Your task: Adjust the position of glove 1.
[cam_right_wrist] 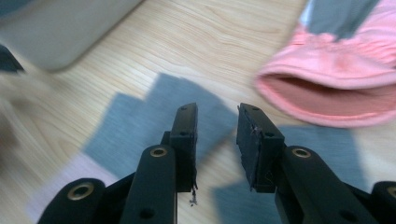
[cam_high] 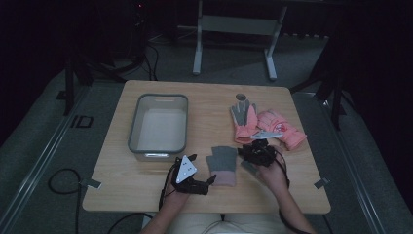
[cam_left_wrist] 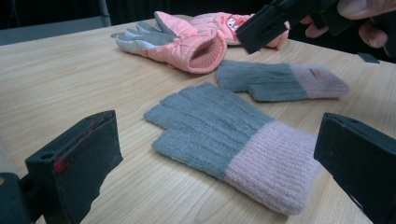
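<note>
My right gripper (cam_right_wrist: 215, 140) hangs over the table (cam_high: 146, 187), jaws parted a little with nothing between them. Below lie two grey gloves: the near glove (cam_left_wrist: 233, 144) flat before my left gripper (cam_high: 192, 180), whose jaws stand wide and empty, and the far glove (cam_left_wrist: 280, 81) beside the pink gloves (cam_high: 265, 124).

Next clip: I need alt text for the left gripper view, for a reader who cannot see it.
A grey knit glove with a pink cuff lies flat on the wooden table between the left gripper's wide-open black fingers. Behind it lie its matching glove and a pink padded pair; the right gripper hangs above.
</note>
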`<action>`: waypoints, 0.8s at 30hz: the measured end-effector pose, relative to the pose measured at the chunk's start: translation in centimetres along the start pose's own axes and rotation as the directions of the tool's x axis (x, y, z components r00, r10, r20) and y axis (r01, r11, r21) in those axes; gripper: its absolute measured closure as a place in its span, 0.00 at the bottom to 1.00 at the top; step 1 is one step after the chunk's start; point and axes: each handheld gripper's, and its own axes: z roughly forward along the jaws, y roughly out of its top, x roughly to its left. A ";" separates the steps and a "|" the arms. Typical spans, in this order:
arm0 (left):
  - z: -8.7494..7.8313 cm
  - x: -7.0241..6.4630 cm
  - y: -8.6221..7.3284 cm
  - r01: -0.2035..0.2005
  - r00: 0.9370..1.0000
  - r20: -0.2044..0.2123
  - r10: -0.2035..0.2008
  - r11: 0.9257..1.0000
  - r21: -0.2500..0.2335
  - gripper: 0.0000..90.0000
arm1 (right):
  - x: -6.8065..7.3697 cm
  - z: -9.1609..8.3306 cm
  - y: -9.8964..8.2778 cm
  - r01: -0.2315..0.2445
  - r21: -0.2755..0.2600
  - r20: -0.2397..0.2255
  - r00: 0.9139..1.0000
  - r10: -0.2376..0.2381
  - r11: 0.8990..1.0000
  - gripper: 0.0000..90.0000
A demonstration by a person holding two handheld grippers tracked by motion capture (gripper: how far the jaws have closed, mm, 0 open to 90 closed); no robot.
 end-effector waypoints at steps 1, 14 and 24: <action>0.0 0.0 0.0 0.002 1.000 0.000 -0.002 1.000 -0.001 0.00 | -0.7 -0.2 -0.2 0.027 -0.001 0.003 1.000 -0.027 1.000 0.74; 0.0 -0.1 0.0 0.000 1.000 -0.002 0.000 1.000 -0.003 0.00 | -5.7 -0.1 -2.9 0.207 0.103 -0.041 0.978 -0.204 0.973 0.69; 0.0 -0.2 0.0 -0.013 1.000 0.000 0.013 1.000 0.001 0.00 | -7.1 1.0 -3.4 0.225 0.168 -0.098 0.973 -0.210 0.960 0.67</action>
